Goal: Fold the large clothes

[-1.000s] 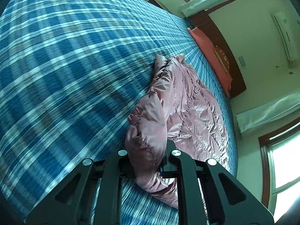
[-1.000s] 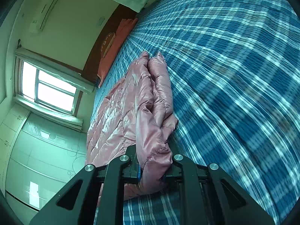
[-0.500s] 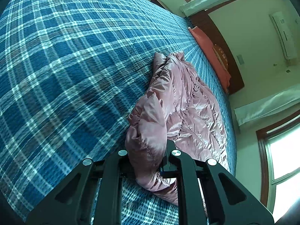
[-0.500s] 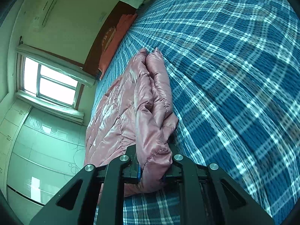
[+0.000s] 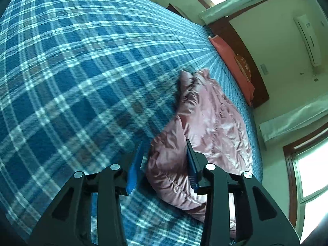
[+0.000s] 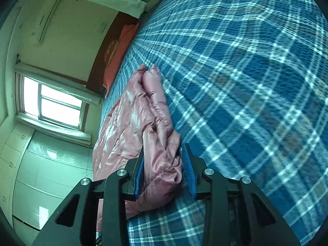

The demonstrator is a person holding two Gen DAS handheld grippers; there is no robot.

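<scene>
A pink quilted down jacket (image 5: pixel 213 127) lies folded lengthwise on the blue plaid bed cover (image 5: pixel 82 71). My left gripper (image 5: pixel 164 149) is open, its blue pads spread on either side of the jacket's near corner, which rests on the bed between them. In the right wrist view the jacket (image 6: pixel 135 123) lies to the left on the bed cover (image 6: pixel 246 82). My right gripper (image 6: pixel 163 151) is open too, with the jacket's other near corner loose between its pads.
An orange pillow (image 5: pixel 231 61) lies at the dark wooden headboard (image 5: pixel 248 61) at the far end of the bed. Windows, curtains and a wall air conditioner (image 5: pixel 307 39) are beyond. White wardrobe doors (image 6: pixel 41 174) show at left in the right wrist view.
Both grippers have opened and let go of the jacket's corners, which now rest on the bed. The left gripper has shifted a little.
</scene>
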